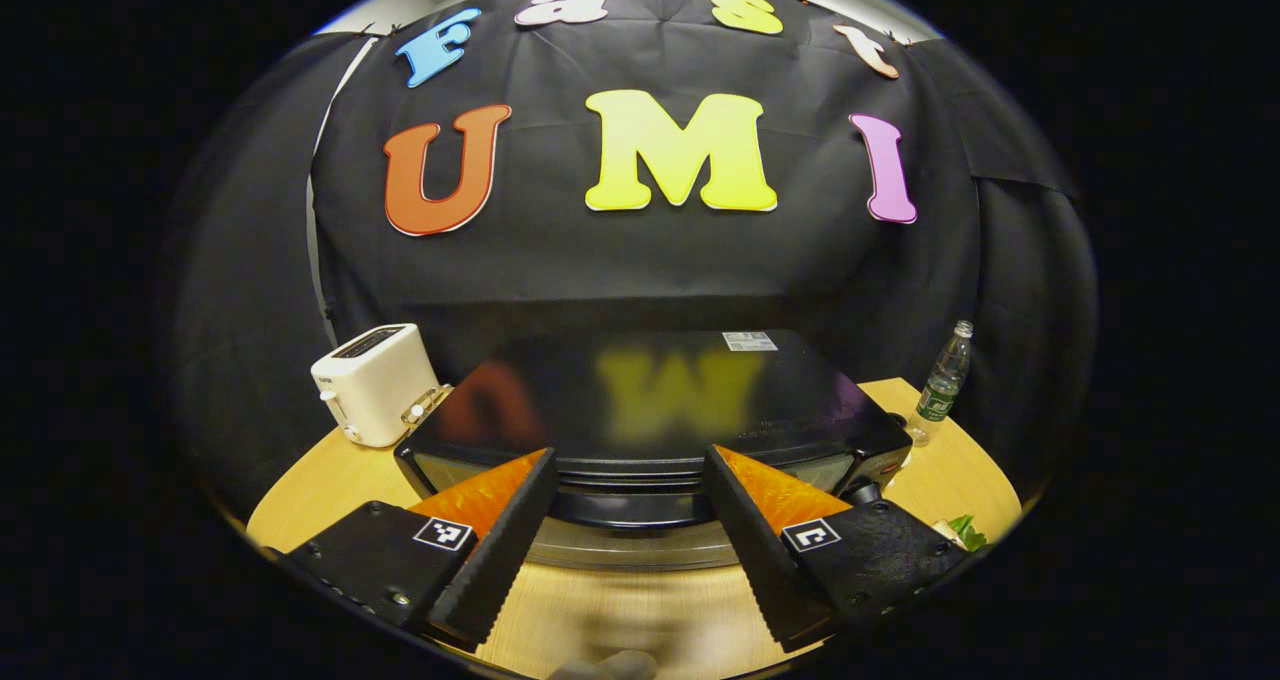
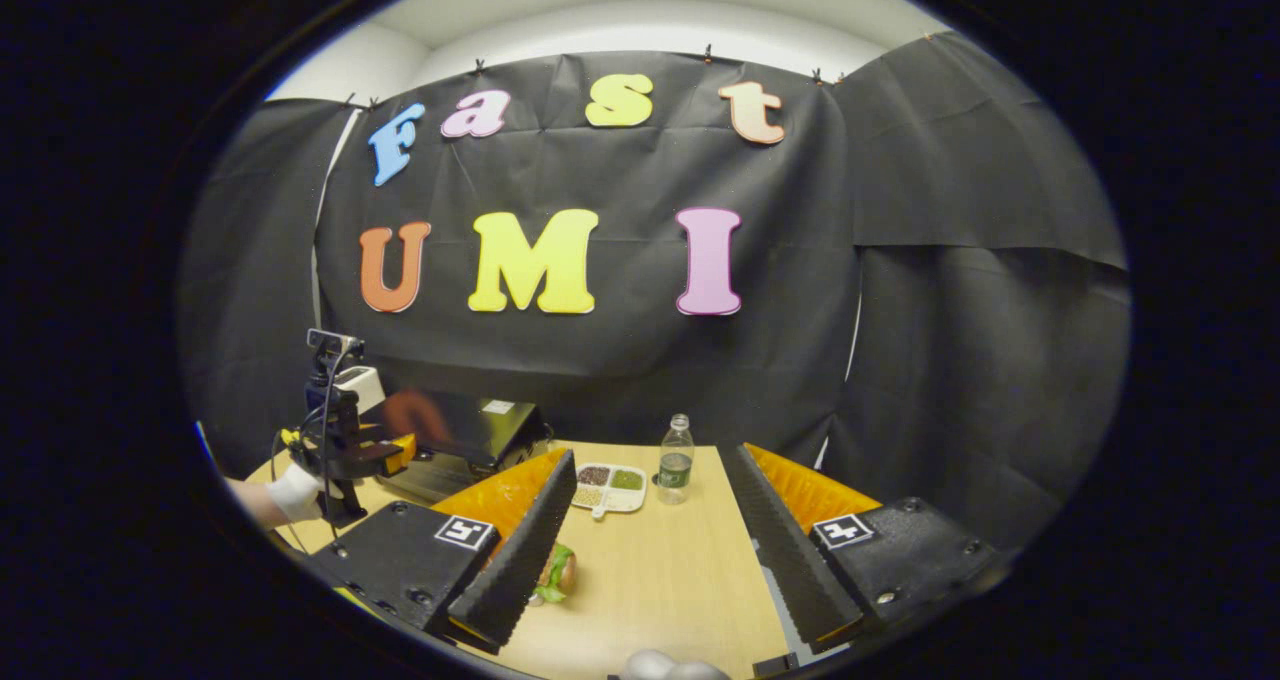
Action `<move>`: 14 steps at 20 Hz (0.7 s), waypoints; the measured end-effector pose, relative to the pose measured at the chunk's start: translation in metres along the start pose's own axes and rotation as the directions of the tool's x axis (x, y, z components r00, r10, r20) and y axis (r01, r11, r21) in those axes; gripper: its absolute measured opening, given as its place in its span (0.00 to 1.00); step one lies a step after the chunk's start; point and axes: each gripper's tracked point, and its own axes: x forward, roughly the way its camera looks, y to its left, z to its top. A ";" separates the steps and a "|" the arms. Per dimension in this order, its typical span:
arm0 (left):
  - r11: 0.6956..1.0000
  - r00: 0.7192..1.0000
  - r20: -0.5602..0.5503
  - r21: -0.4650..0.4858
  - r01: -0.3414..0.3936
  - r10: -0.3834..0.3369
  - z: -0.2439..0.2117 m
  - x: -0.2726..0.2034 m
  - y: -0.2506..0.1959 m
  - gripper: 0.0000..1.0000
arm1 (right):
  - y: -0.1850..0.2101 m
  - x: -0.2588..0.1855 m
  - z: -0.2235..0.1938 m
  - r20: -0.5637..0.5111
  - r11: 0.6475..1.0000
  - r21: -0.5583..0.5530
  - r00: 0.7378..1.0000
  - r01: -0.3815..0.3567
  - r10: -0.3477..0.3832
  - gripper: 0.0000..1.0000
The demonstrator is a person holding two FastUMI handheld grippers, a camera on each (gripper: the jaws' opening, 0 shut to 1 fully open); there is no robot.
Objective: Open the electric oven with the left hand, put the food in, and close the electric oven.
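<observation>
The black electric oven (image 1: 650,390) stands right in front of my left gripper (image 1: 630,454), its glossy top mirroring the wall. That gripper is open, its fingers standing either side of the oven's front handle (image 1: 630,508) without pressing on it. In the right gripper view the oven (image 2: 470,425) is at the left, with the left gripper (image 2: 345,450) and a gloved hand (image 2: 295,492) in front of it. My right gripper (image 2: 648,455) hovers open over the table with nothing held. A sandwich with green leaves (image 2: 556,572) lies on the table beside its left finger.
A white toaster (image 1: 375,385) stands left of the oven and a water bottle (image 1: 942,380) to its right. The bottle (image 2: 676,460) and a compartment tray of food (image 2: 610,487) sit at the far side of the wooden table (image 2: 670,570).
</observation>
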 end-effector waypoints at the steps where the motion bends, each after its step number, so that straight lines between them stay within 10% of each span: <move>1: 1.000 1.000 -0.002 0.004 -0.004 0.004 -0.002 -0.001 -0.001 0.97 | 0.001 -0.001 0.000 0.003 1.000 0.002 1.000 -0.004 0.004 0.92; 14: 1.000 0.999 -0.034 0.009 0.017 -0.017 -0.043 -0.058 -0.002 0.97 | 0.012 -0.035 -0.008 0.009 1.000 -0.024 1.000 -0.010 0.010 0.92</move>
